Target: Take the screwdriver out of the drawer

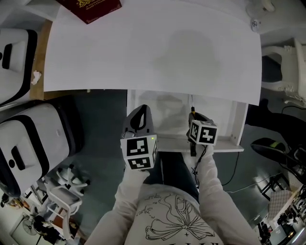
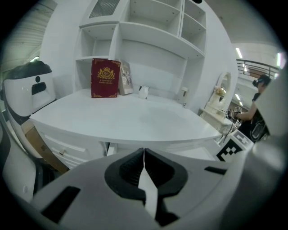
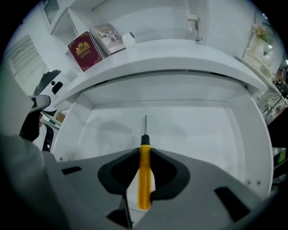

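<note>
A screwdriver (image 3: 144, 173) with a yellow handle, black collar and thin metal shaft sits between the jaws of my right gripper (image 3: 144, 155), which is shut on its handle. Its shaft points away over the white floor of the open drawer (image 3: 193, 130). In the head view the right gripper (image 1: 193, 125) hangs over the drawer (image 1: 224, 124), with the screwdriver (image 1: 192, 109) poking out ahead of it. My left gripper (image 2: 144, 158) is shut with nothing in it; it is held at the drawer's left front corner (image 1: 139, 115), facing the white desk (image 2: 130, 117).
The white desk top (image 1: 153, 45) overhangs the drawer's back. A dark red book (image 1: 90, 7) lies at its far left edge. White-and-black cases (image 1: 33, 139) stand on the floor to the left, a white chair (image 1: 286, 67) to the right, and cables (image 1: 234, 167) hang under the drawer.
</note>
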A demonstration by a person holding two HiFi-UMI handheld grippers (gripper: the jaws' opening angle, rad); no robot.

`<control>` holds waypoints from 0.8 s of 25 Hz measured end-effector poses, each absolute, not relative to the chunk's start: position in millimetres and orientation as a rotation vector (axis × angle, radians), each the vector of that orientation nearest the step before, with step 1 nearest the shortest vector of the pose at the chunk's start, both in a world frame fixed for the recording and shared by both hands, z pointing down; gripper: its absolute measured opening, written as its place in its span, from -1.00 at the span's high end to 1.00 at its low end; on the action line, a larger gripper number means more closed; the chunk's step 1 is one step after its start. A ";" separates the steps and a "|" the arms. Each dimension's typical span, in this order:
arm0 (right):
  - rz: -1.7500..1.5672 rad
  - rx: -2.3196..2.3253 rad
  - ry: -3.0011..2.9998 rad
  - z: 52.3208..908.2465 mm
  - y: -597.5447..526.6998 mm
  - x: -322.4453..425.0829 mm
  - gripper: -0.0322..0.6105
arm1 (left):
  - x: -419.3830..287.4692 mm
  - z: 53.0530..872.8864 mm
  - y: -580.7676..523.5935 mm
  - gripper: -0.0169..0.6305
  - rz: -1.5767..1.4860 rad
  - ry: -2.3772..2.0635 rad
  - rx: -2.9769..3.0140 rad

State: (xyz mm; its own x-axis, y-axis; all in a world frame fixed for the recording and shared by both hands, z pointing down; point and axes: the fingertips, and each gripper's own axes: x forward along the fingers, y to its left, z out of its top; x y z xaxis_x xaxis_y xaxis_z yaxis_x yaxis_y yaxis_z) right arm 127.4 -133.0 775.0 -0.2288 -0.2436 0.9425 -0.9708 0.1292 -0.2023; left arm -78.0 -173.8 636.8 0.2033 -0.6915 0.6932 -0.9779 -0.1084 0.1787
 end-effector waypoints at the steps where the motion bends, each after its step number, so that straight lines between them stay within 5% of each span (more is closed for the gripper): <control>1: 1.152 1.208 -1.620 767.6 -132.1 126.5 0.68 | -77.8 631.9 -173.3 0.92 0.593 -1.556 1.870; 20: 1.026 1.290 -1.888 620.1 -143.6 112.7 0.68 | -58.5 499.4 -180.3 0.92 0.417 -1.689 2.025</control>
State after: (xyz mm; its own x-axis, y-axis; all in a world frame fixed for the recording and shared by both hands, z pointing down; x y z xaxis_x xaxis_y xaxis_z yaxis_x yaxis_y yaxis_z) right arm 112.7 -143.6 620.1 -0.3266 -0.4566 0.8276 -0.9428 0.2195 -0.2509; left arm -58.5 -180.3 499.4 0.1972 -0.8362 0.5117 -0.9783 -0.1337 0.1586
